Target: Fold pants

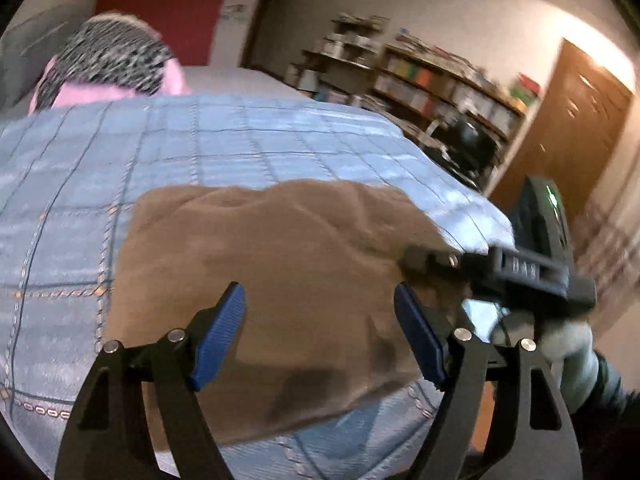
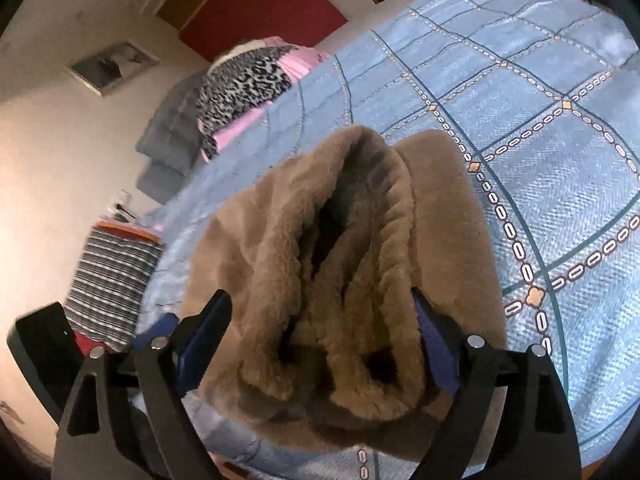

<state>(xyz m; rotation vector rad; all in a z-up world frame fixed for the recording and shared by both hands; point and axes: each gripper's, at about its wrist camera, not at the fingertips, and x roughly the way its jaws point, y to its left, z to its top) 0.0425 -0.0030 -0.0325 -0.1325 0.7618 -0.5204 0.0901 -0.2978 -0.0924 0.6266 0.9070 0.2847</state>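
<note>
**Fleece pants bunched on a blue bedspread, one gripper wide, the other full of cloth**

A blue checked bedspread [image 1: 248, 140] with a chain-link pattern covers the bed, its surface filling most of both wrist views. At the far end of the bed lie a leopard-print cloth [image 2: 244, 84] over pink fabric [image 2: 298, 64], with a grey folded blanket [image 2: 172, 144] beside them against the pale wall. A red panel [image 1: 164, 4] stands behind the bed, a crowded bookshelf [image 1: 440, 84] lines the far right wall, and a brown wooden door [image 1: 576, 120] closes off the right side. A striped cloth [image 2: 112, 276] sits low at the left of the right wrist view.

The brown fleece pants [image 1: 260, 280] lie on the near part of the bedspread, close to its edge. In the left wrist view they spread flat under and ahead of the left gripper [image 1: 320, 334], whose blue pads [image 1: 218, 336] stand wide apart above the cloth; whether they touch it cannot be told. The right gripper [image 2: 322, 344] appears at the right edge of the pants in that view. In its own view a thick, folded bundle of fleece rises between its fingers, the cloth pressing against both pads, so the fingers are parted by the bulk they grip.
</note>
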